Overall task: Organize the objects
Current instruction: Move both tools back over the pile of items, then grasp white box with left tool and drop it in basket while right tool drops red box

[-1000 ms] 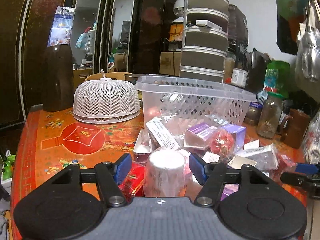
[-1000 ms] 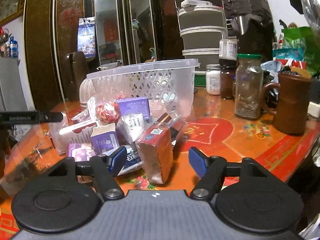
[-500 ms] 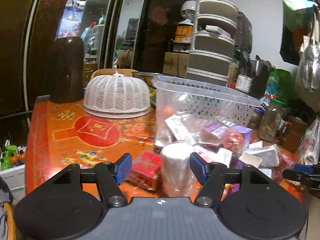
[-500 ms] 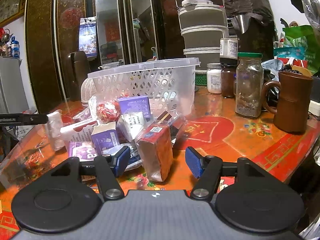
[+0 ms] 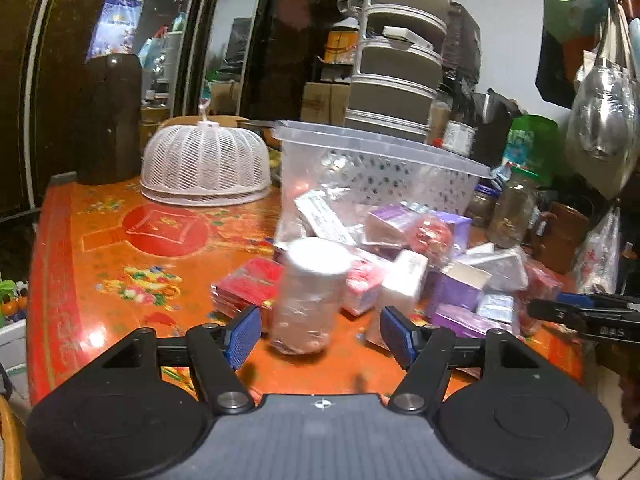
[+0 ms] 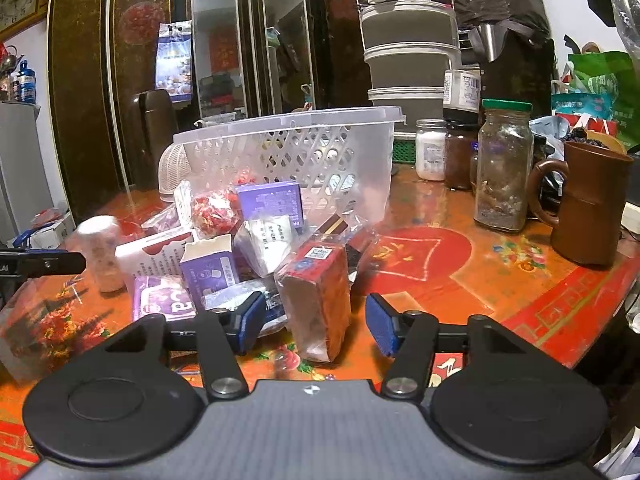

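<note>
Left tool (image 5: 320,336): jaws wide, holding nothing; wrapped white cylinder (image 5: 310,294) upright on tabletop (image 5: 120,272) just ahead, between the pads, apart | Right tool (image 6: 314,322): jaws wide; brown-red packet (image 6: 320,296) standing between pads, contact unclear | Packet pile (image 6: 216,248) before clear basket (image 6: 300,148).

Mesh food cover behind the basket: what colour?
White mesh food cover, clearest in the left wrist view.

Orange-red patterned counter (image 5: 120,264) across mid frame. Bearing a white mesh dome (image 5: 206,166) upper left, clear lattice basket (image 5: 380,168) centre, heaped wrapped packets (image 5: 420,272) before it, jars (image 6: 505,168) and brown mug (image 6: 588,204) right.
</note>
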Demonstrator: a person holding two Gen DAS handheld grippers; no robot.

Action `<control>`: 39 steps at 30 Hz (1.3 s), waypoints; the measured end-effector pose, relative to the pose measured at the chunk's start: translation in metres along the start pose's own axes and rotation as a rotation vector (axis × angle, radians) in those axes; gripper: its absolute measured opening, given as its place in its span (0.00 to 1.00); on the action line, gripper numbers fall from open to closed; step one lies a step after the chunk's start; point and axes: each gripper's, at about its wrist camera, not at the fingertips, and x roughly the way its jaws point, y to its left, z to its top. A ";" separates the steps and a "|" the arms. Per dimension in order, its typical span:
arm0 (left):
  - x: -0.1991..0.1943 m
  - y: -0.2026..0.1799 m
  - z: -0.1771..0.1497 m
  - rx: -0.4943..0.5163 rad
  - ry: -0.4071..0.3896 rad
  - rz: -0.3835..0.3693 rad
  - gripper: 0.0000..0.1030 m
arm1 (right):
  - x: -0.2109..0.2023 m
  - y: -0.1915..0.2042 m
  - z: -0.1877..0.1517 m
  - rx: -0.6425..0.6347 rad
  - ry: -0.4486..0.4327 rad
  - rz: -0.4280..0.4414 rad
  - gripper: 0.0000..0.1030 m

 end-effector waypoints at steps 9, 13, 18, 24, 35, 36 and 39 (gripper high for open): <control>0.026 -0.043 0.007 0.103 0.037 -0.066 0.65 | 0.007 -0.002 0.001 -0.001 0.013 -0.006 0.43; 0.042 -0.047 0.012 0.107 0.049 -0.040 0.60 | 0.008 -0.002 0.000 -0.003 0.020 0.000 0.38; 0.053 -0.052 0.016 0.136 0.064 -0.018 0.47 | 0.009 -0.004 -0.001 -0.001 0.022 0.006 0.34; 0.053 -0.054 0.015 0.146 0.092 -0.038 0.34 | 0.006 -0.006 0.000 0.006 0.019 0.015 0.31; 0.020 -0.046 0.049 0.049 -0.064 -0.081 0.30 | -0.020 -0.010 0.041 -0.002 -0.081 0.049 0.31; 0.019 -0.044 0.058 0.034 -0.078 -0.089 0.30 | -0.021 -0.010 0.054 -0.013 -0.102 0.059 0.31; 0.020 -0.040 0.100 -0.001 -0.143 -0.117 0.29 | -0.014 -0.011 0.101 -0.022 -0.157 0.096 0.31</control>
